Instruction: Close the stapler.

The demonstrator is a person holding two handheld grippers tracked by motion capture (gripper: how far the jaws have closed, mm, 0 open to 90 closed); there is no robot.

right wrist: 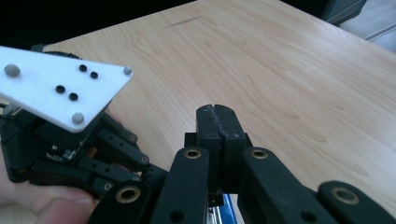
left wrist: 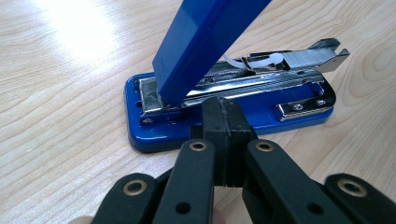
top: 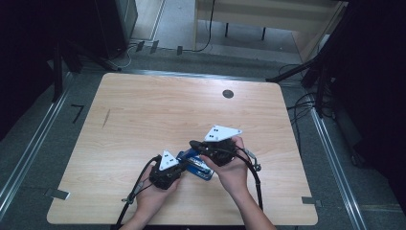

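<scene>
**Blue stapler open between two closed grippers**

Black jaws of the left gripper (left wrist: pixel 223 140) stood nearest the lens in the left gripper view, pressed flat together with nothing between them, tips just at the near edge of the stapler's base. Stapler (left wrist: pixel 229 100): blue, lying on the wooden table (left wrist: pixel 60 140), base flat, blue top arm swung up and tilted away from the base at the hinge end. Metal staple channel lay exposed along the base, with a strip of staples and a white plastic piece showing toward the far end.

Seen from the high view, the stapler (top: pixel 197 164) sat in the near middle of the table (top: pixel 143 110), between the two hands. Left gripper (top: pixel 176 168) was held low at its left side, grey three-cornered plate on top, cable trailing off toward the table's near edge. Right gripper (top: pixel 195 143) was held just above and beside the stapler's right end, tips pointing left; whether it touched the stapler could not be told.

Right gripper view: its jaws (right wrist: pixel 218 140) also pressed together, holding nothing, a sliver of blue showing just under them. Left gripper (right wrist: pixel 70 135) with its white plate lay close at the left.

Farther out on the tabletop, a dark round spot (top: pixel 228 94) sat near the far edge.
</scene>
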